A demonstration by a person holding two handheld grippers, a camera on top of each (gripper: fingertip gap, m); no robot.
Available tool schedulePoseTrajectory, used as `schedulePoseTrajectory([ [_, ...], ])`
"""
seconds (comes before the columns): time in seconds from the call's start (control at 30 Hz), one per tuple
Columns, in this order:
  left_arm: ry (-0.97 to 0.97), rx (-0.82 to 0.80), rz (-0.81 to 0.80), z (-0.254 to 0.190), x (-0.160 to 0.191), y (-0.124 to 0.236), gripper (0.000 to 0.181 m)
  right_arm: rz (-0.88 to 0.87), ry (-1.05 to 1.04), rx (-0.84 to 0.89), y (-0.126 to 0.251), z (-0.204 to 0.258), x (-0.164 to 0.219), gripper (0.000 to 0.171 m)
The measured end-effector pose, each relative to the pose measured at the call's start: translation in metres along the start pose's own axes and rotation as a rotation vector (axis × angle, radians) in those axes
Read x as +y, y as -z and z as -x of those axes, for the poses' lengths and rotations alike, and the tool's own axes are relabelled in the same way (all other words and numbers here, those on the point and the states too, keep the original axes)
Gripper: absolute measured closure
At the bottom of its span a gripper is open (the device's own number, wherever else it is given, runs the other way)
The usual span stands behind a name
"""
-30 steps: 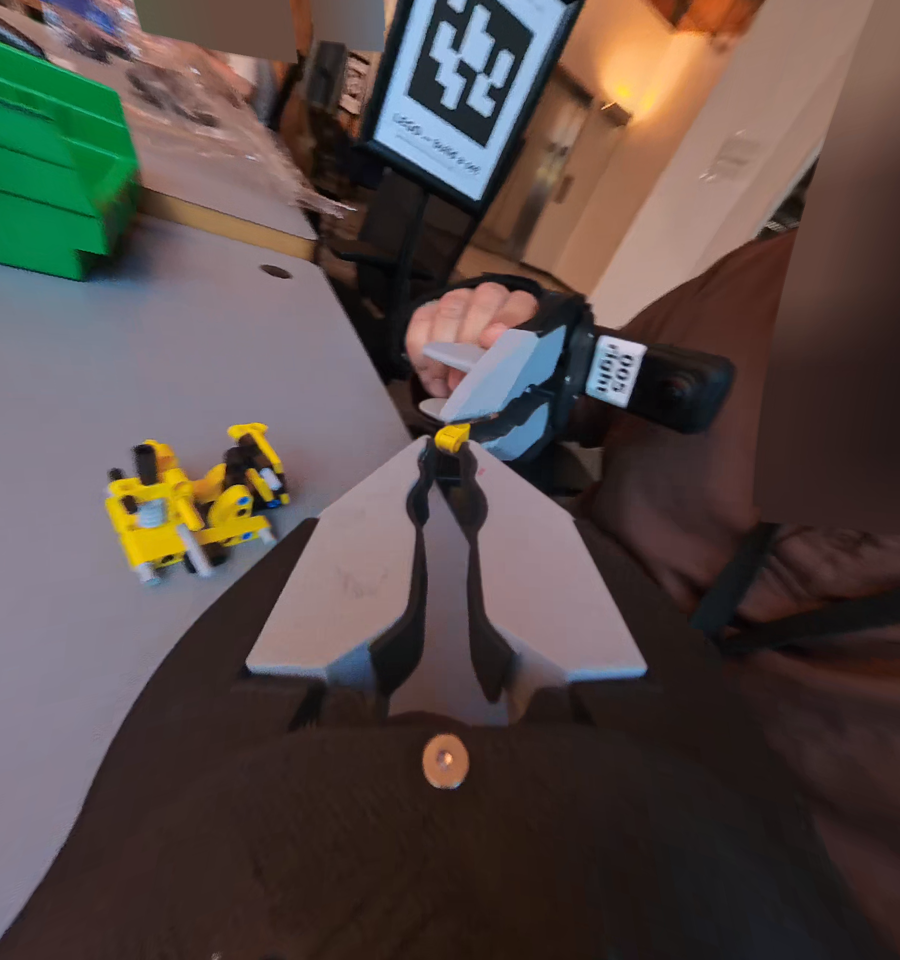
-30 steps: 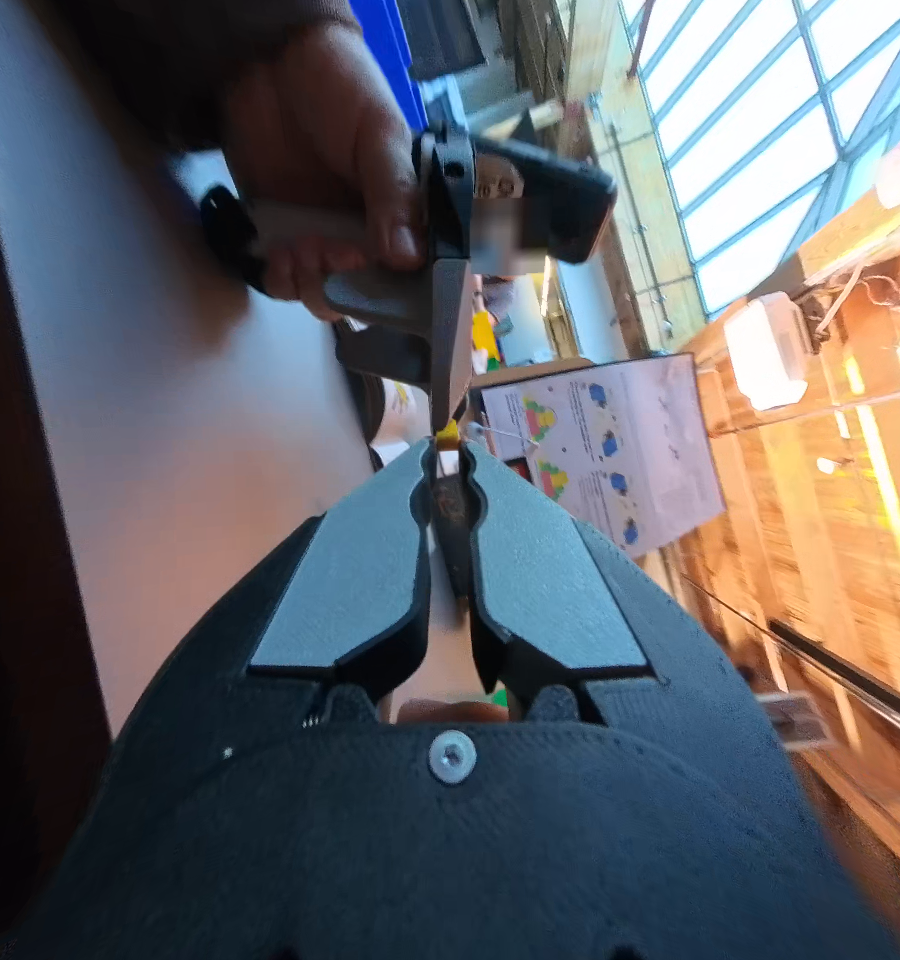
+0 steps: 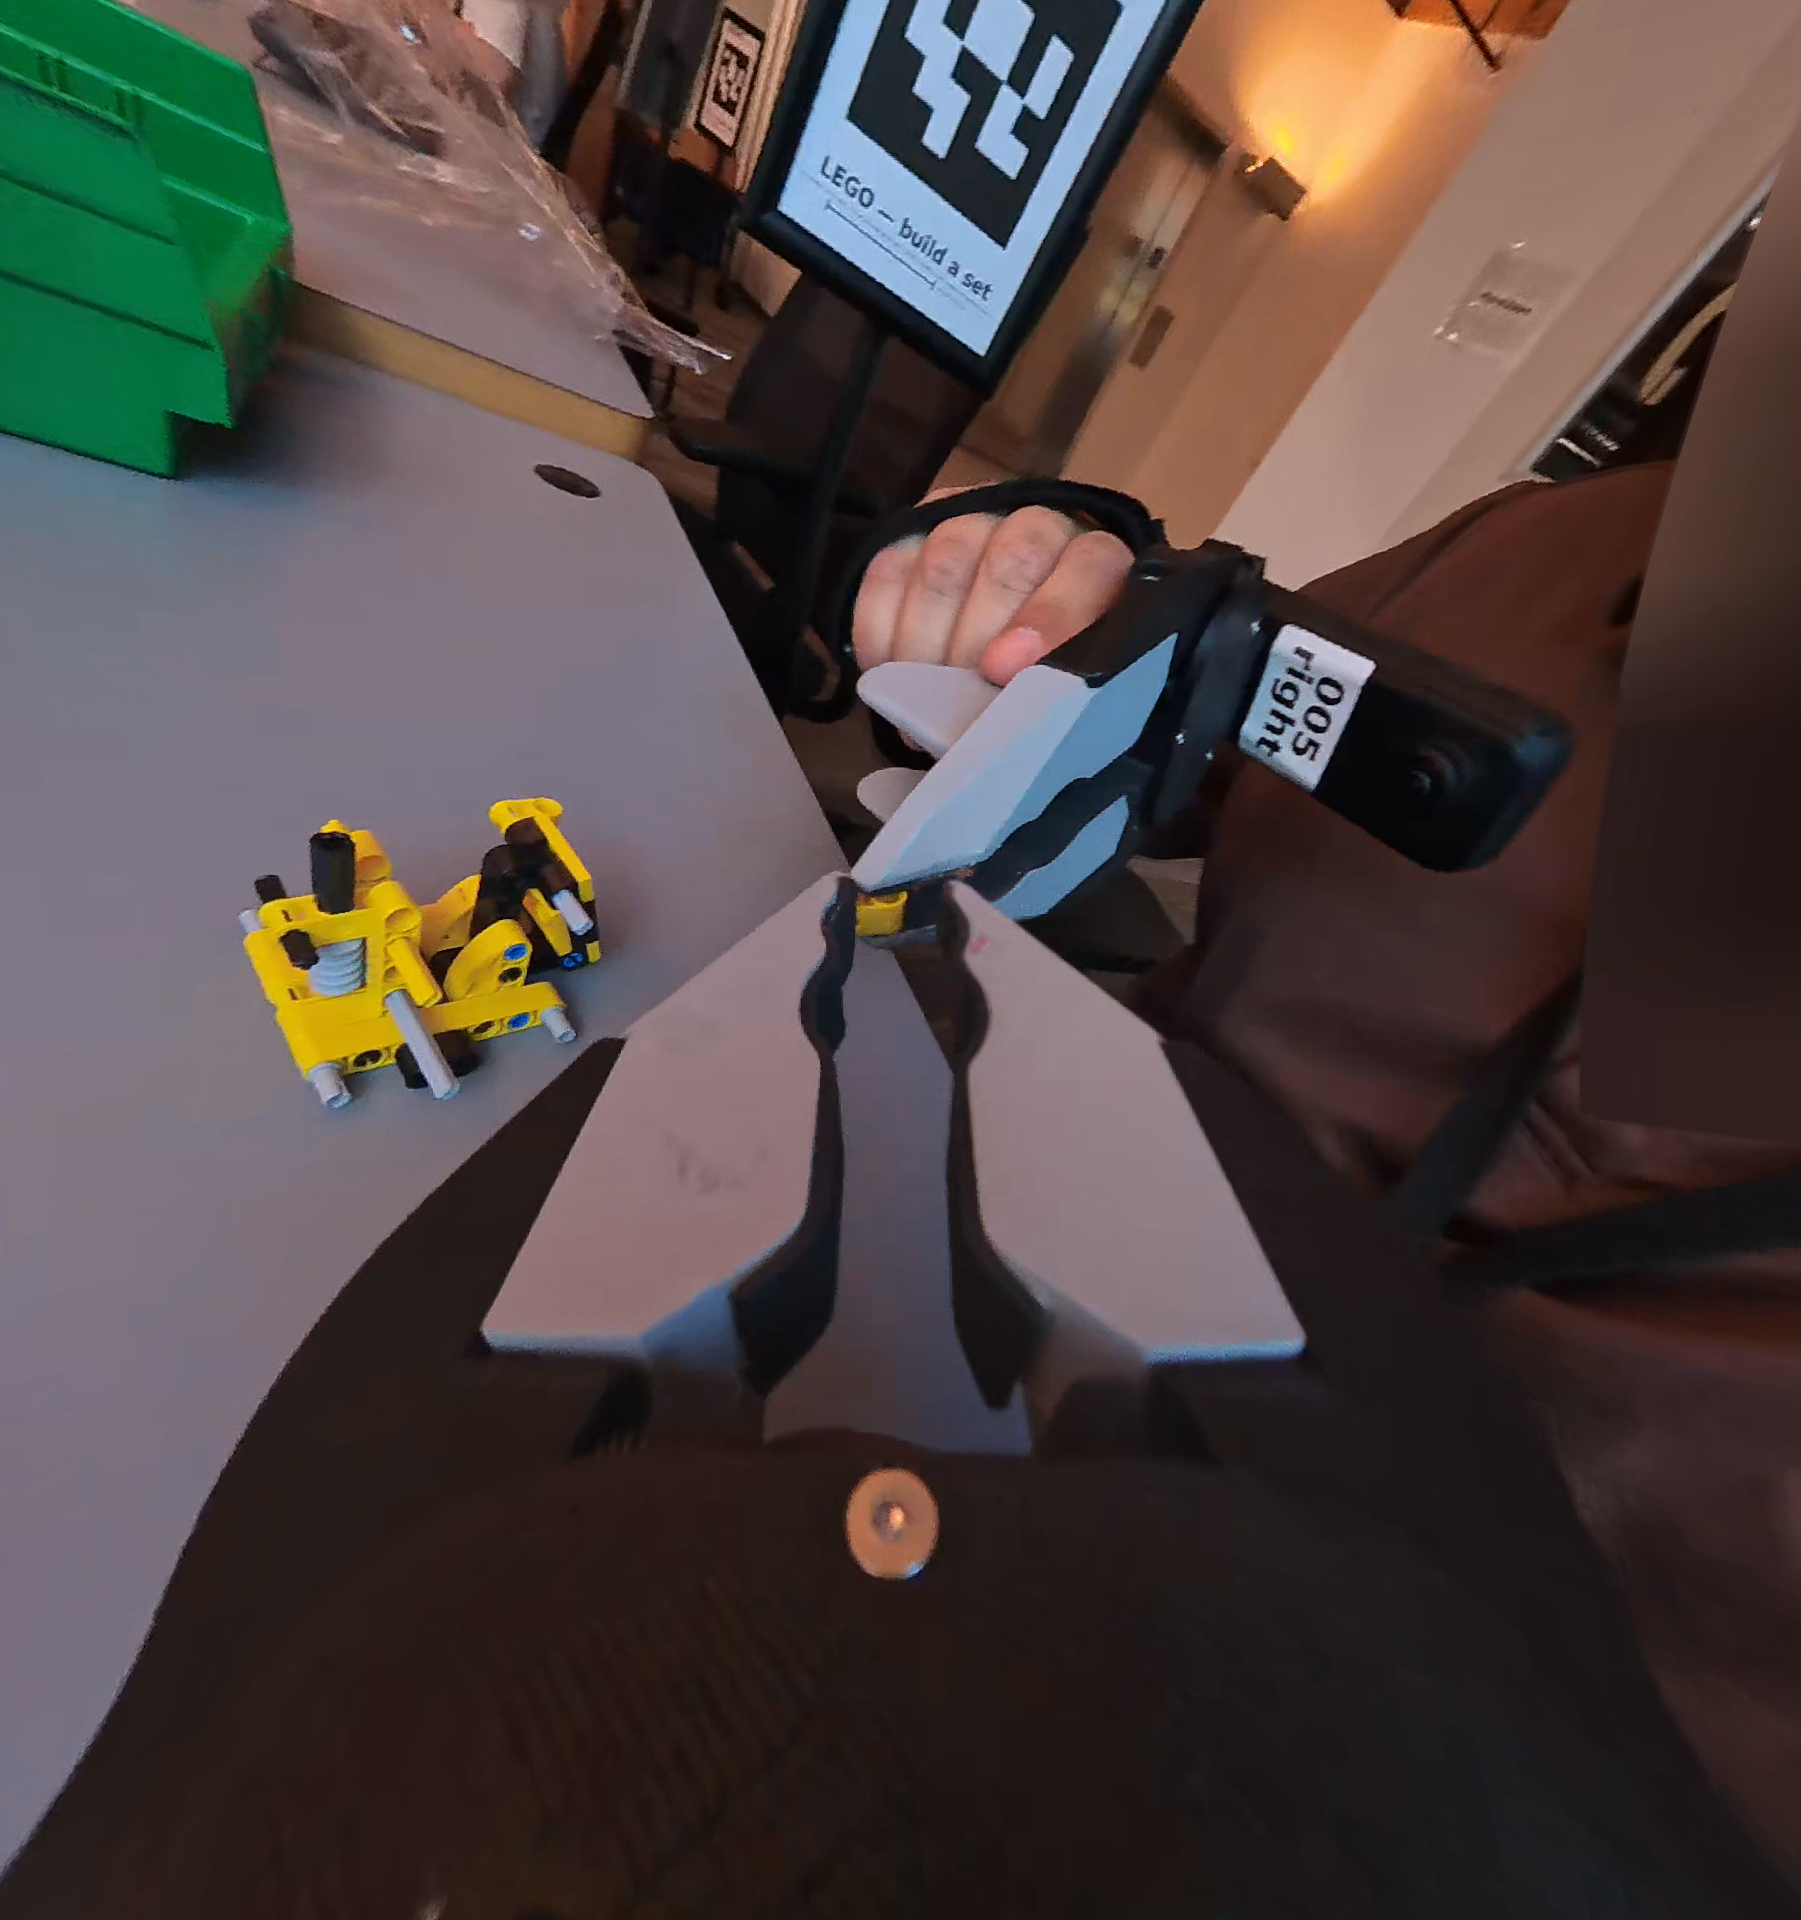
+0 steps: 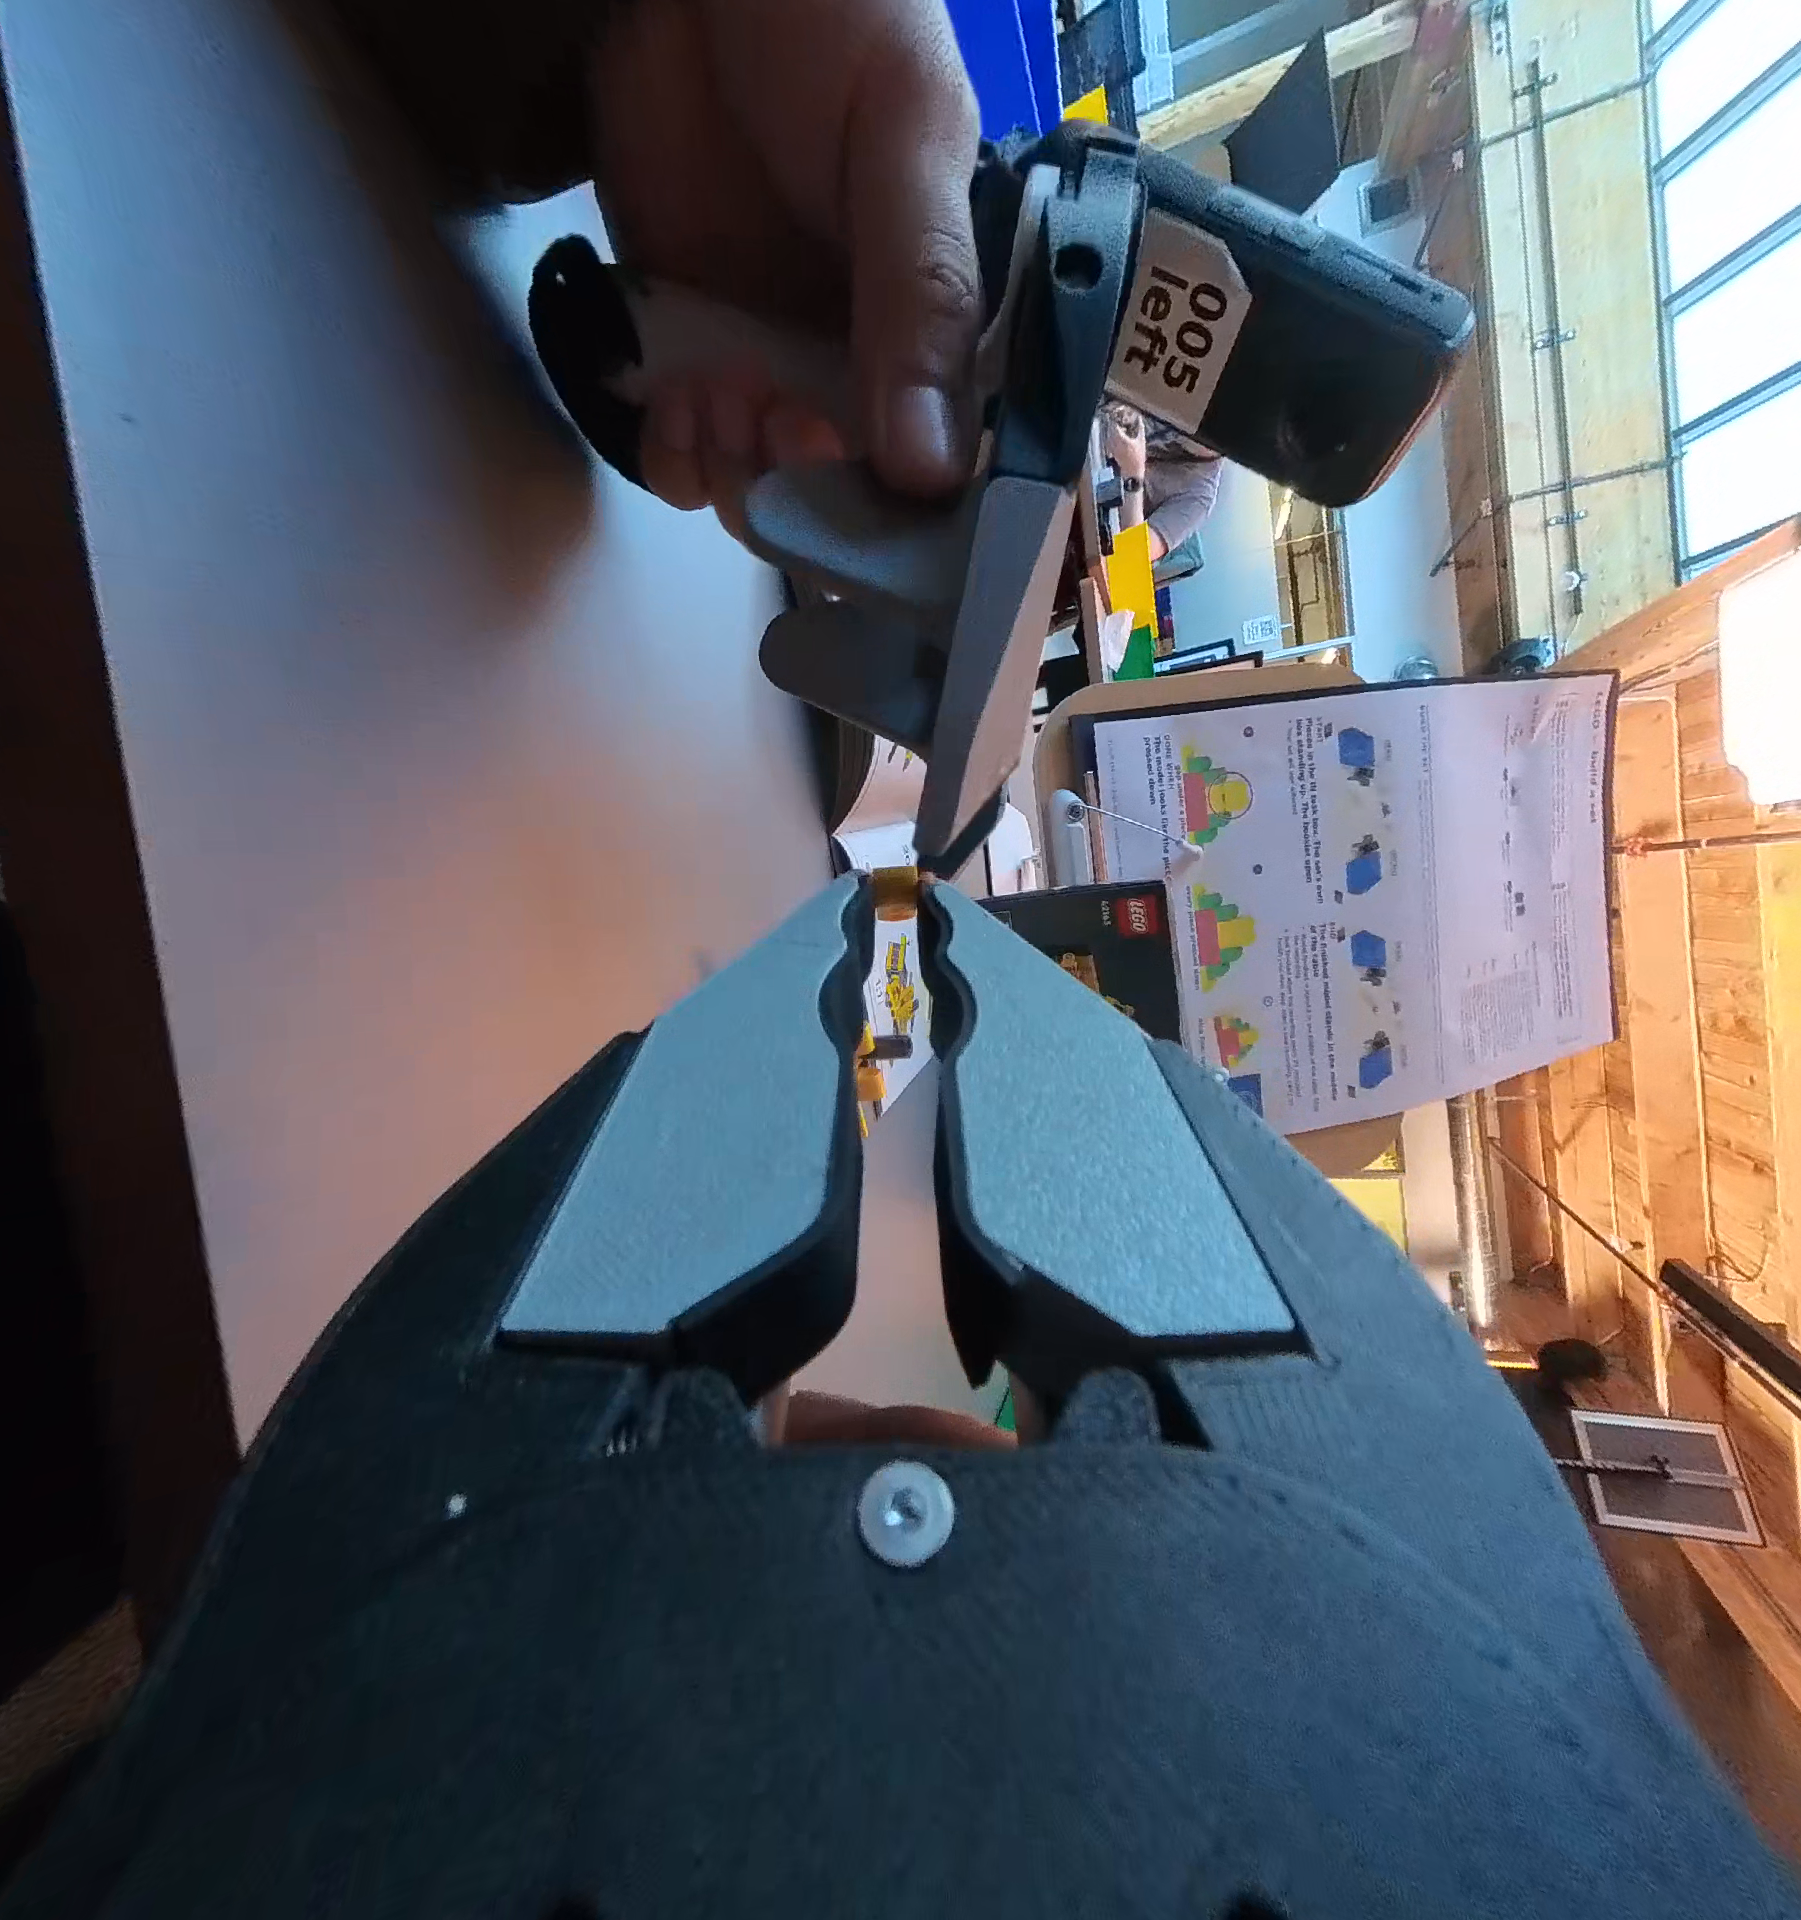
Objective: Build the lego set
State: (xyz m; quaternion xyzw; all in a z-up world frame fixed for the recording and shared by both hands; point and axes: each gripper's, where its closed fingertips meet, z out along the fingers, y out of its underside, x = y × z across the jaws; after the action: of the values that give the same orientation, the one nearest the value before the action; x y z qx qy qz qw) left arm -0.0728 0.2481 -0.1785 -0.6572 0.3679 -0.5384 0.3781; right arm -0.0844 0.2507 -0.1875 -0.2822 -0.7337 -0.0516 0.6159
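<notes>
Both claws meet tip to tip off the table edge (image 3: 667,582) — right gripper (image 4: 896,896) pinching the small yellow piece (image 4: 894,894), left gripper (image 3: 888,914) seemingly nipping it too — so I'd hand over slow.

Grey bench (image 3: 252,675) under my view, small round hole (image 3: 567,481) near its far edge. Green bins (image 3: 75,239) stacked at far left corner of bench. Next bench beyond carries crinkled clear plastic wrap (image 3: 480,177), hanging over its right edge. Black-framed sign (image 3: 963,156) with black-and-white square pattern stands on pole past bench's right edge. My other view: white instruction poster (image 4: 1395,914) with coloured pictures stands off bench end, beside wooden plank wall (image 4: 1727,1039); big windows (image 4: 1758,208) above.
</notes>
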Motion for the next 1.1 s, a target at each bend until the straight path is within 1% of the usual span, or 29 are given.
schedulePoseTrajectory([
  [0.13,-0.034,-0.062,-0.011,0.004,-0.004,0.002,0.173,0.015,-0.011,0.013,-0.003,-0.004,0.001,0.166],
  [0.3,-0.065,-0.100,-0.037,0.005,-0.011,0.005,0.164,0.056,0.008,0.063,-0.007,-0.011,0.006,0.167],
  [0.4,-0.067,-0.123,-0.043,0.008,-0.013,0.007,0.163,0.066,0.043,0.071,-0.009,-0.010,0.007,0.168],
  [0.63,-0.117,-0.178,0.011,0.012,-0.006,0.002,0.160,0.083,0.078,0.103,-0.008,-0.013,0.008,0.167],
  [0.7,-0.118,-0.177,0.012,0.011,-0.006,0.000,0.162,0.077,0.090,0.106,-0.008,-0.012,0.006,0.166],
  [0.8,-0.132,-0.176,0.014,0.011,-0.006,0.000,0.168,0.060,0.088,0.111,-0.007,-0.012,0.002,0.167],
  [1.0,-0.175,-0.169,0.038,0.007,-0.002,-0.001,0.168,0.013,0.043,0.098,-0.003,-0.009,0.000,0.167],
  [1.1,-0.193,-0.185,0.045,0.011,0.000,-0.001,0.168,-0.001,-0.005,0.069,0.001,-0.006,0.007,0.169],
])
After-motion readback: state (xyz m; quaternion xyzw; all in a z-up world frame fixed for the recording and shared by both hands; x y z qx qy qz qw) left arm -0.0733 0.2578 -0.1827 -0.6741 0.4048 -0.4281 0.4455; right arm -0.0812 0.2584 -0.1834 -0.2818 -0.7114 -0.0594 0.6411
